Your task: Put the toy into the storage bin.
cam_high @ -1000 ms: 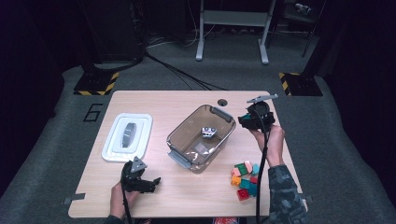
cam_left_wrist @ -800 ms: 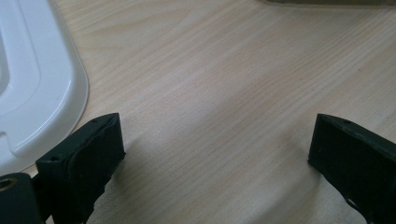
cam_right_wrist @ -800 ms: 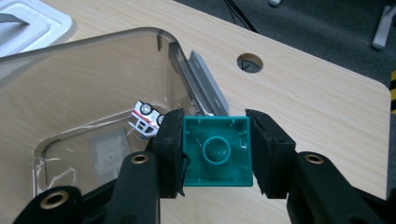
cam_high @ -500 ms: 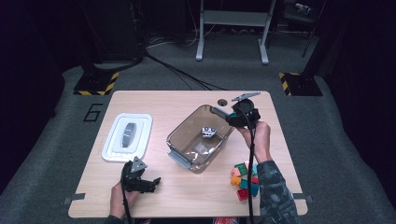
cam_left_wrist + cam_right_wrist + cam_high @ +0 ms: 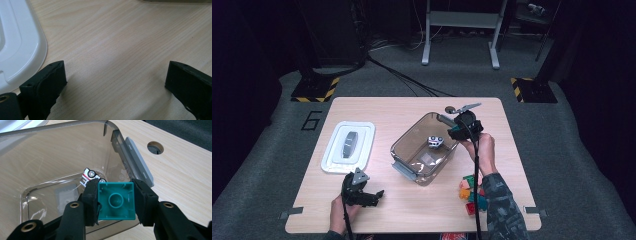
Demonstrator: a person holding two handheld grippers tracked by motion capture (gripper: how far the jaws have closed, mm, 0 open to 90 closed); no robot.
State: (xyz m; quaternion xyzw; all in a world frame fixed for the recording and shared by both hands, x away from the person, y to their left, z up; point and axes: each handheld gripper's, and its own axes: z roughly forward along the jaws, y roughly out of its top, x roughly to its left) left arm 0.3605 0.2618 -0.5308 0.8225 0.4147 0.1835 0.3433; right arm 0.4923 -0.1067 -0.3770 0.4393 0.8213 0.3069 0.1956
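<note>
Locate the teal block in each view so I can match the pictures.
High view: teal block right of centre, clamped by the right hand-held gripper at the clear bin's right rim.
Left gripper view: not in it.
Right gripper view: bottom centre, hollow underside facing the camera, between the two black jaws.
Shared landmark: the toy car inside the bin.

Toy car point(image 5: 90, 176) half hidden behind teal block point(image 5: 116, 200) and jaw. Lid point(image 5: 17, 45) cut off at left edge. Loose blocks point(image 5: 472, 192) partly covered by sleeve point(image 5: 504, 212).
</note>
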